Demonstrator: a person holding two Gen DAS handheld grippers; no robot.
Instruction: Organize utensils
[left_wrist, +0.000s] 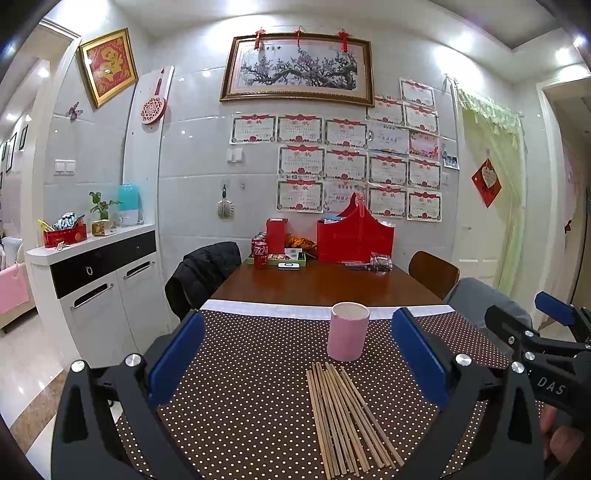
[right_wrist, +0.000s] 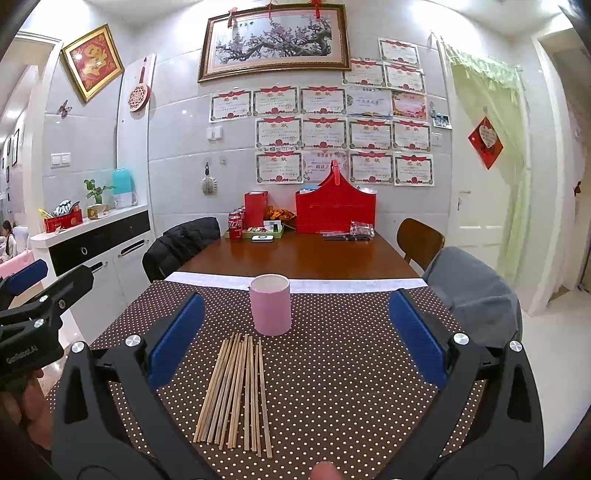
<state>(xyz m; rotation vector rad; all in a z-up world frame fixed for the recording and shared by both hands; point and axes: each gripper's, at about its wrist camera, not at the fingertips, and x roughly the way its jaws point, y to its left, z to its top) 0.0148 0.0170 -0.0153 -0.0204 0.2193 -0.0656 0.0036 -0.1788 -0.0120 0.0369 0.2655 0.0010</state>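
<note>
Looking along my left gripper (left_wrist: 295, 358), I see both blue pads spread wide with nothing between them, held above the brown polka-dot cloth (left_wrist: 240, 406) that covers the near end of the wooden table (left_wrist: 314, 284). A loose bundle of wooden chopsticks (left_wrist: 347, 413) lies flat on the cloth between the fingers, its long axis running away from me toward the pink cup (left_wrist: 348, 331), the far ends fanned closer together just short of the cup's base and leaning slightly left. The cup stands upright with its open mouth up, and I cannot see inside it. At the right edge my right gripper (left_wrist: 532, 325) shows only in part, its far blue pad cut off by the frame, and my hand (left_wrist: 561, 435) below it is dim and hard to make out. From the right wrist view, my right gripper (right_wrist: 295, 343) is likewise spread wide and holds nothing. The chopsticks (right_wrist: 236, 395) lie left of centre, pointing toward the cup (right_wrist: 270, 304), fanned out at the near ends and gathered at the far ends just beside its base. My left gripper (right_wrist: 33, 291) enters from the left edge, mostly cropped. A blurred fingertip (right_wrist: 325, 470) sits at the bottom edge.
</note>
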